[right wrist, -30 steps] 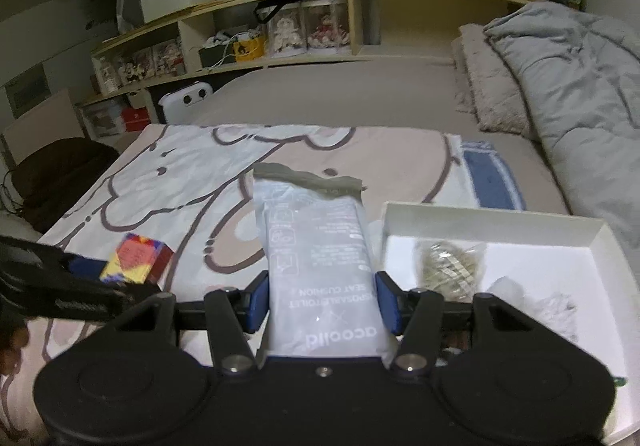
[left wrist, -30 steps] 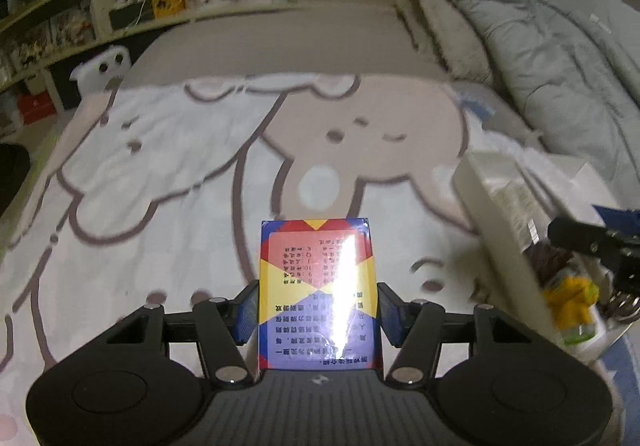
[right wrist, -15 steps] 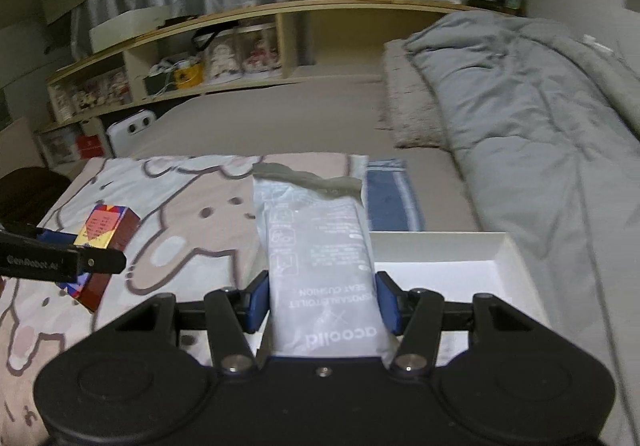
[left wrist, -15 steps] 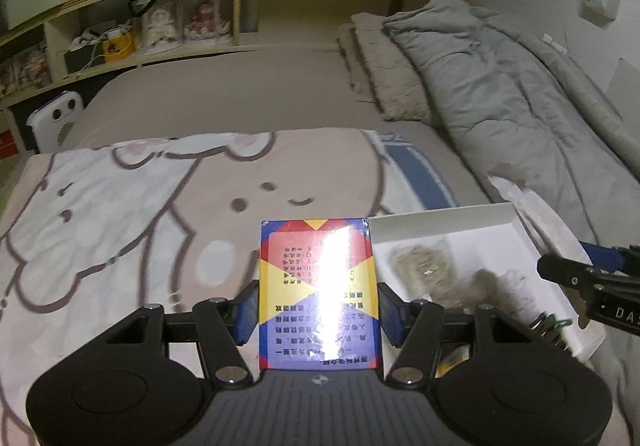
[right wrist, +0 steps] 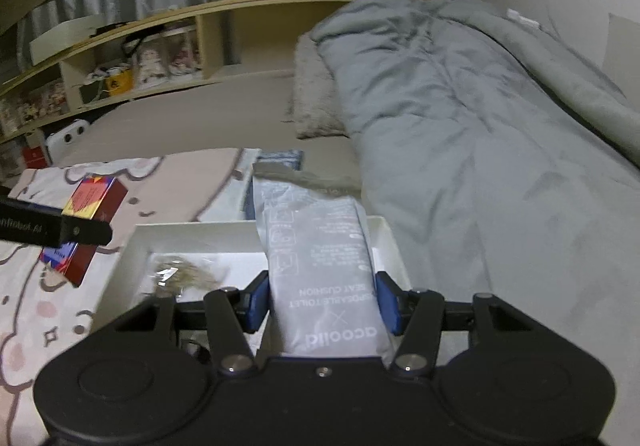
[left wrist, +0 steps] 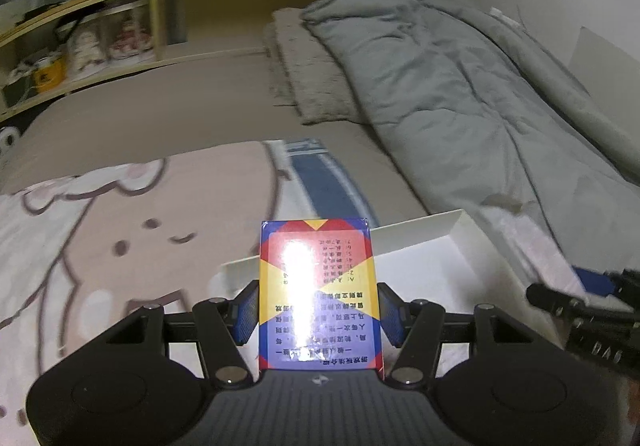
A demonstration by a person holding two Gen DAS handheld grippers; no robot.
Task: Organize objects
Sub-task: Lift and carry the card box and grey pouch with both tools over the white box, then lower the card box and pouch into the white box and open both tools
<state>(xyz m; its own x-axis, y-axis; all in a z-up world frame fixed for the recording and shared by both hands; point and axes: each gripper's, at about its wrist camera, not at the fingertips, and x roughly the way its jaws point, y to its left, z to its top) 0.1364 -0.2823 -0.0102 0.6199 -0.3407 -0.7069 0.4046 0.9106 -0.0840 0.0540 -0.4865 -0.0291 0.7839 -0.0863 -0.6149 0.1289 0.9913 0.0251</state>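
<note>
My left gripper (left wrist: 318, 316) is shut on a red, yellow and blue card box (left wrist: 318, 286), carried in the air over the near left part of the white tray (left wrist: 416, 232). In the right wrist view the same card box (right wrist: 86, 222) hangs left of the white tray (right wrist: 386, 230). My right gripper (right wrist: 322, 306) is shut on a grey packet of toilet seat cushions (right wrist: 320, 266), which sticks out over the tray. A crumpled clear bag (right wrist: 180, 274) lies inside the tray. The right gripper's finger (left wrist: 560, 302) shows at the right edge of the left wrist view.
The tray rests on a bed with a cartoon blanket (left wrist: 100, 230). A grey duvet (right wrist: 480, 126) is heaped to the right, a fuzzy pillow (right wrist: 316, 102) behind. A wooden shelf (right wrist: 160, 58) with toys and boxes runs along the back.
Both grippers have swung to the right with their loads. The tray has come under them, and the duvet now fills the right side of both views.
</note>
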